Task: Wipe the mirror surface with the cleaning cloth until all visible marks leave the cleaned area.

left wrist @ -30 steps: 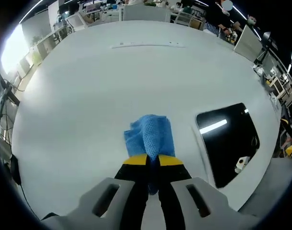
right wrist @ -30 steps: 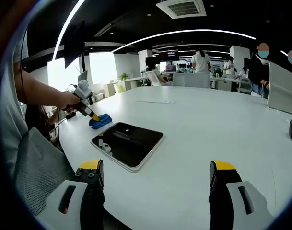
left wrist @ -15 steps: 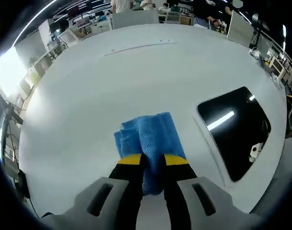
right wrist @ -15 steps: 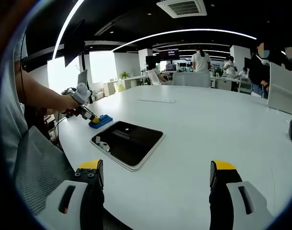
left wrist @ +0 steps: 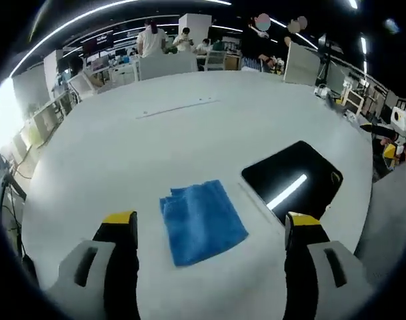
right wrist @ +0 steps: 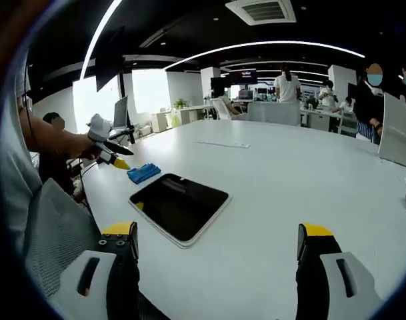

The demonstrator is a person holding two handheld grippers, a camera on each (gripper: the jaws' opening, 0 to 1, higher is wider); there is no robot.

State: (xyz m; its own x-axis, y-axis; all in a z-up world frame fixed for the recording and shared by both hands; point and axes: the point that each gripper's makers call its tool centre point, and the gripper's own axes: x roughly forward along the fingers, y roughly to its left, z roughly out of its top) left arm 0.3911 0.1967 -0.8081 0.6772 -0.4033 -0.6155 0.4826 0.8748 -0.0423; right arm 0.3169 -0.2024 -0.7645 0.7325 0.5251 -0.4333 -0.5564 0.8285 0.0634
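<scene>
A blue cleaning cloth [left wrist: 201, 221] lies flat on the white table [left wrist: 156, 140], between the spread jaws of my left gripper [left wrist: 211, 227], which is open and lifted clear of it. Right of the cloth lies the dark mirror [left wrist: 291, 181] in its white frame, reflecting a ceiling light. From the right gripper view, the cloth [right wrist: 144, 173] rests just beyond the mirror [right wrist: 179, 205], and the left gripper [right wrist: 111, 158] hangs over the table edge beside the cloth in a person's hand. My right gripper [right wrist: 216, 243] is open near the table's front edge, holding nothing.
A thin white strip [left wrist: 177, 108] lies far across the table. A mesh chair back [right wrist: 53, 240] stands at the lower left of the right gripper view. Desks, monitors and several people fill the room behind.
My left gripper has let go of the cloth and drawn back and up, its jaws now wide apart. The cloth lies flat on the table. The right gripper has barely moved.
</scene>
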